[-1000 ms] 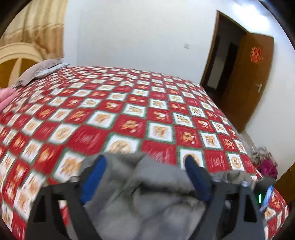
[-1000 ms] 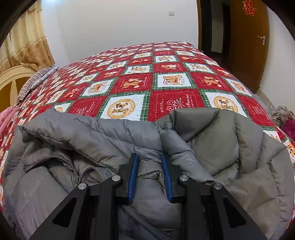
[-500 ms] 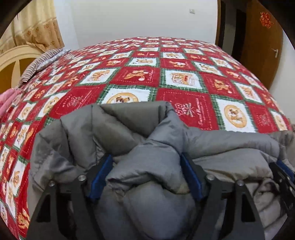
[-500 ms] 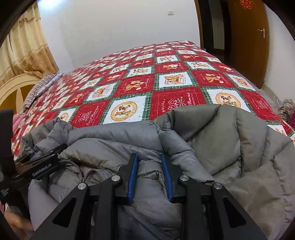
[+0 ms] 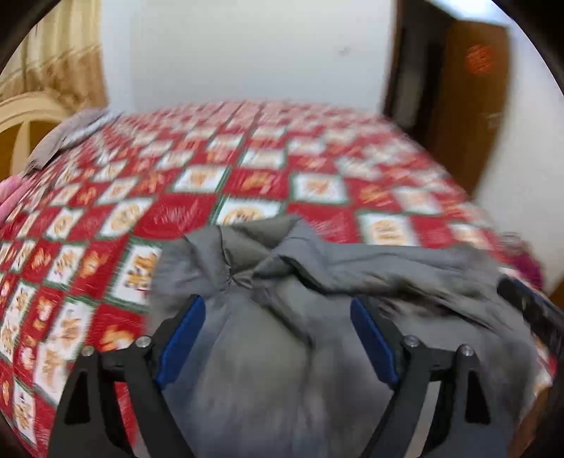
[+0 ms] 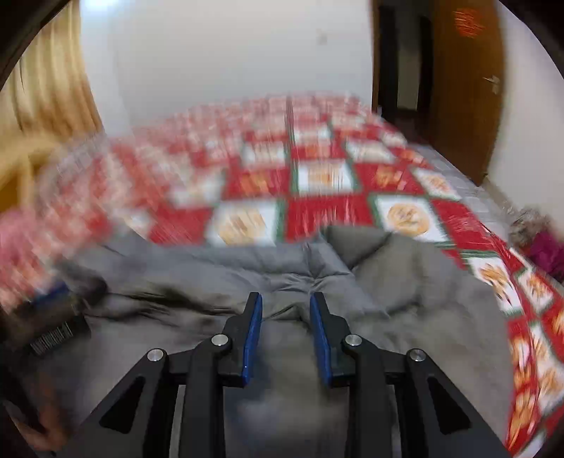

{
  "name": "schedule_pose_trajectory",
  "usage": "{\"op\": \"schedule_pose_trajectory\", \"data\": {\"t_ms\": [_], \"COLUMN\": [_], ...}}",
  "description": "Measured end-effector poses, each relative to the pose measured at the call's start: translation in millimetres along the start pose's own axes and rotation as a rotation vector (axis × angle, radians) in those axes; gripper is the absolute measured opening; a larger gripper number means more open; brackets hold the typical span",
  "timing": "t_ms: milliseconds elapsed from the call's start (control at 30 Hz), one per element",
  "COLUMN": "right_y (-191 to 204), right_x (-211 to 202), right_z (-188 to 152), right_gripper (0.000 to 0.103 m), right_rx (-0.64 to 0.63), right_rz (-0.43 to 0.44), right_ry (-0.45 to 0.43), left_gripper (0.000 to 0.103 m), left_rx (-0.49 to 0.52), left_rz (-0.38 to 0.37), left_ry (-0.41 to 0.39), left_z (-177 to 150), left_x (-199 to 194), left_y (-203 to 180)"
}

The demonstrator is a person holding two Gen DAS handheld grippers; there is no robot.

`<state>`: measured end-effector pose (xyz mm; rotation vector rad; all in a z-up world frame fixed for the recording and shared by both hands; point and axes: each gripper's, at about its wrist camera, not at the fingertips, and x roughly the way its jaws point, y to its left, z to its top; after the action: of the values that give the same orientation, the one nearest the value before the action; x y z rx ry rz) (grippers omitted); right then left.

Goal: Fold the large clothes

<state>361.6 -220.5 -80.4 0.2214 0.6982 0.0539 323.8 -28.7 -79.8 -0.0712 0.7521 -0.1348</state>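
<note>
Left gripper (image 5: pixel 275 338): fingers opening wide, gray jacket (image 5: pixel 370 282) bulging between them since the bunch-up.
Right gripper (image 6: pixel 285 334): narrow, pinching a fold.
Bed (image 6: pixel 317 208): jacket near edge.

A red, white and green patchwork quilt (image 5: pixel 246 183) with printed squares covers the wide bed. At its far left corner lies a grey striped pillow (image 5: pixel 67 137), beside a cream curved wooden headboard (image 5: pixel 31 112) and a golden patterned curtain (image 5: pixel 60 60). A plain white wall (image 6: pixel 229 56) stands behind. On the right, a brown wooden door (image 6: pixel 461 84) bears a red ornament (image 6: pixel 467 22). A blurred pink-purple cloth heap (image 6: pixel 546 250) lies low at the right.
</note>
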Motion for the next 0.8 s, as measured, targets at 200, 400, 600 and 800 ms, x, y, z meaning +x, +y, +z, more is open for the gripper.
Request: {"op": "schedule_pose_trajectory", "data": {"t_ms": [200, 400, 600, 800], "right_y": [-23.3, -64.3, -90.1, -86.1], "right_x": [-187.0, -344.4, -461.9, -537.5], "right_z": [-52.9, -126.7, -167.3, -178.7], "right_gripper": [0.032, 0.052, 0.053, 0.053], "right_rx": [-0.02, 0.018, 0.085, 0.127], "right_rz": [0.017, -0.102, -0.112, 0.161], "right_ry": [-0.16, -0.235, -0.27, -0.341], "left_gripper": [0.103, 0.103, 0.103, 0.103], "left_rx": [0.088, 0.039, 0.043, 0.01], "left_rz": [-0.092, -0.123, -0.079, -0.073], "left_ry": [-0.078, -0.102, -0.032, 0.011], "left_z": [-53.4, -122.6, -176.4, -206.2], "left_x": [-142.1, -226.7, -260.3, -271.3], "left_y": [25.5, 68.1, 90.1, 101.8]}}
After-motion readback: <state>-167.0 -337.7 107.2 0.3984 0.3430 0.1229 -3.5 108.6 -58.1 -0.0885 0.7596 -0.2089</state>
